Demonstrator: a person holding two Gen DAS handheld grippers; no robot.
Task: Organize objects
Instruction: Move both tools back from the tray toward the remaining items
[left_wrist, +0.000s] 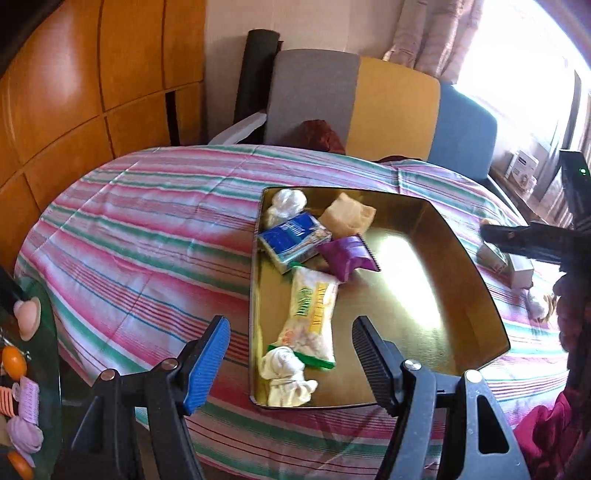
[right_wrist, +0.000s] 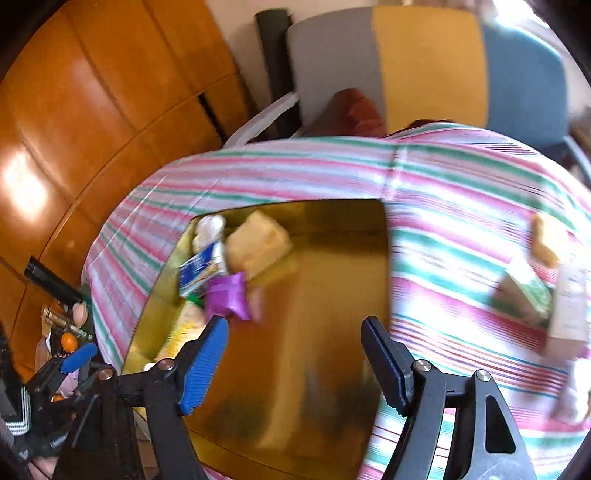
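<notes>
The left gripper (left_wrist: 290, 354) is spread wide with nothing between its fingers, above the near end of the gold tray (left_wrist: 424, 295). The right gripper (right_wrist: 295, 360) is likewise wide apart and empty over the tray. A blue packet (left_wrist: 293, 238), purple pouch (left_wrist: 349, 256) and long snack bag (left_wrist: 312, 317) lie along the tray's left side on the striped cloth (left_wrist: 147, 229); small boxes (right_wrist: 532, 295) sit outside it, to the right.

Black left gripper (left_wrist: 290, 360) and right gripper (right_wrist: 295, 360) — blue ribbed jaws, silver screws.

A gold tray (left_wrist: 424, 295) on the striped counter holds a blue packet (left_wrist: 293, 234), purple pouch (left_wrist: 349, 254), tan bun (left_wrist: 347, 216) and long snack bag (left_wrist: 312, 319) along its left side.
</notes>
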